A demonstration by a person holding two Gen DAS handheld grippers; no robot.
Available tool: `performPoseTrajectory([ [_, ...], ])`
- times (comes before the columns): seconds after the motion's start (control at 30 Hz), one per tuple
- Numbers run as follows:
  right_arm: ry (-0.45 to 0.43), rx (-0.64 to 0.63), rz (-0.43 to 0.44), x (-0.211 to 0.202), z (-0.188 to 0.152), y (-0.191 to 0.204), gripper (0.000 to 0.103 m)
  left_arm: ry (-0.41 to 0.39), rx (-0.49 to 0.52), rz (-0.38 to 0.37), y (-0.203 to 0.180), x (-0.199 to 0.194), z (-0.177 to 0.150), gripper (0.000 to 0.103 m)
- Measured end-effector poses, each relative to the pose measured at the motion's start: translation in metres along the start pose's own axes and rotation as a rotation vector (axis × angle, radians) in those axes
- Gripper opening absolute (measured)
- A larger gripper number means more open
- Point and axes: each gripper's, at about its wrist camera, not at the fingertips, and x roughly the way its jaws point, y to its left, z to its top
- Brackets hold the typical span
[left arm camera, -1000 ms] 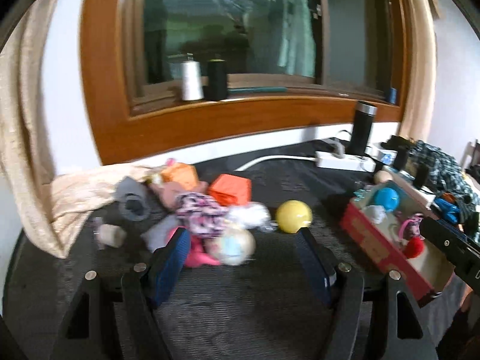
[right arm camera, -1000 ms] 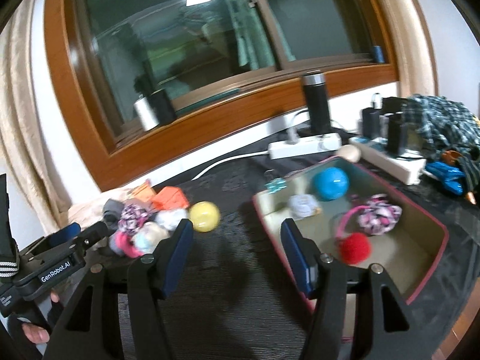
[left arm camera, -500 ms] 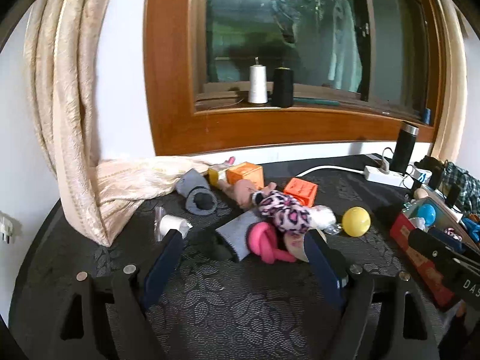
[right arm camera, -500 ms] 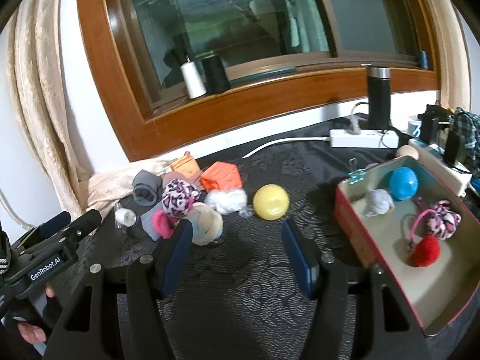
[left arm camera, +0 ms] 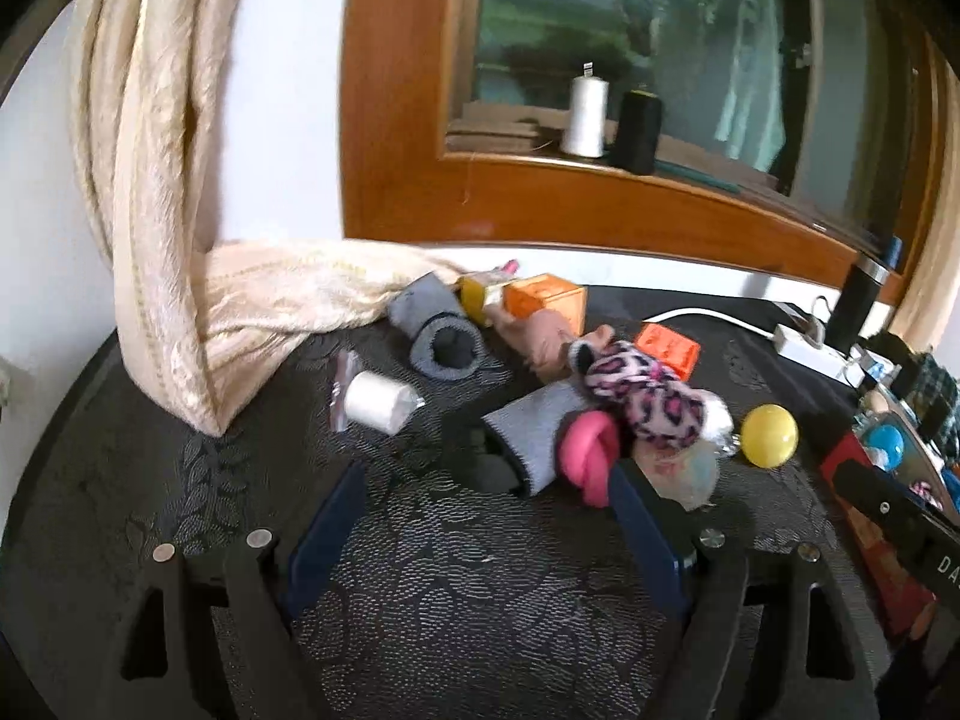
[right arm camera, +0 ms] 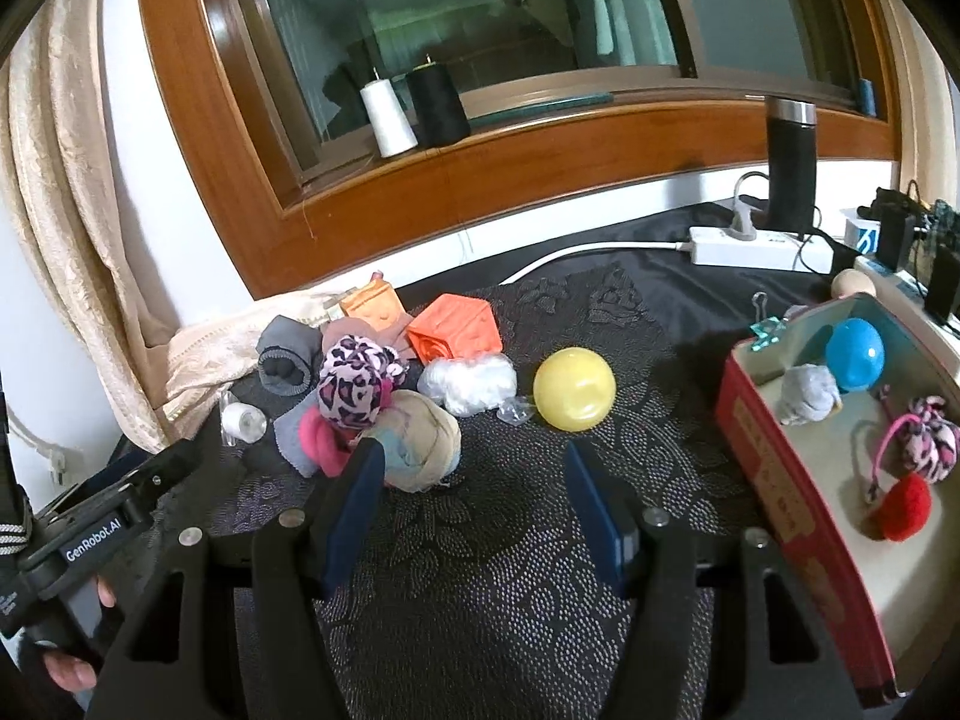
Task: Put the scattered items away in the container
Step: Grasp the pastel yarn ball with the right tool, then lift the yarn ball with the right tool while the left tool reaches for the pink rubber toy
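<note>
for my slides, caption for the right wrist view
Open right gripper hovers before yellow ball, red box alongside.

Wooden window frame [right arm camera: 540, 174] across 12 o'clock; white thread cone [right arm camera: 389, 117] and black thread cone [right arm camera: 438, 102] side by side on its sill. Cream curtain [left arm camera: 156, 180] at 10 o'clock, hem pooled on dark patterned surface [right arm camera: 480, 570]. Black flask [right arm camera: 791, 165] behind white power strip [right arm camera: 759, 246], 2 o'clock.

A red-walled box [right arm camera: 774, 468] with a pale floor stands open on the right, holding a blue ball [right arm camera: 854, 354], a grey bundle [right arm camera: 809, 393] and red-and-leopard earmuffs [right arm camera: 900, 507]. Left of it lie a yellow ball [right arm camera: 574, 389], an orange block [right arm camera: 456, 333] and a heap of what look like rolled socks [right arm camera: 354, 384].
</note>
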Motion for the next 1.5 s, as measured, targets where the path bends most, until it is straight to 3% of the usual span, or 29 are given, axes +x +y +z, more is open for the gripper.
performPoseTrajectory([
  [0.4,0.121,-0.133,0.022,0.065,0.006,0.035,0.068,0.031,-0.049,0.015,0.017,0.011,0.001,0.085],
  [0.77,0.233,-0.106,0.054,0.127,-0.001,0.036,0.066,0.069,-0.08,0.039,0.028,0.024,0.0,0.085],
  [1.0,0.196,-0.109,0.038,0.103,0.0,0.028,0.063,0.093,-0.059,0.034,0.023,0.034,-0.004,0.085],
  [1.1,0.135,-0.079,0.008,0.078,0.008,0.018,0.063,0.096,-0.049,0.019,0.02,0.035,-0.006,0.085],
  [1.27,0.035,-0.01,-0.019,0.05,0.02,-0.005,0.063,0.117,-0.011,-0.039,0.005,0.038,-0.011,0.085],
  [1.5,0.009,0.048,-0.028,0.048,0.025,-0.019,0.063,0.156,0.073,-0.132,-0.032,0.047,-0.02,0.085],
])
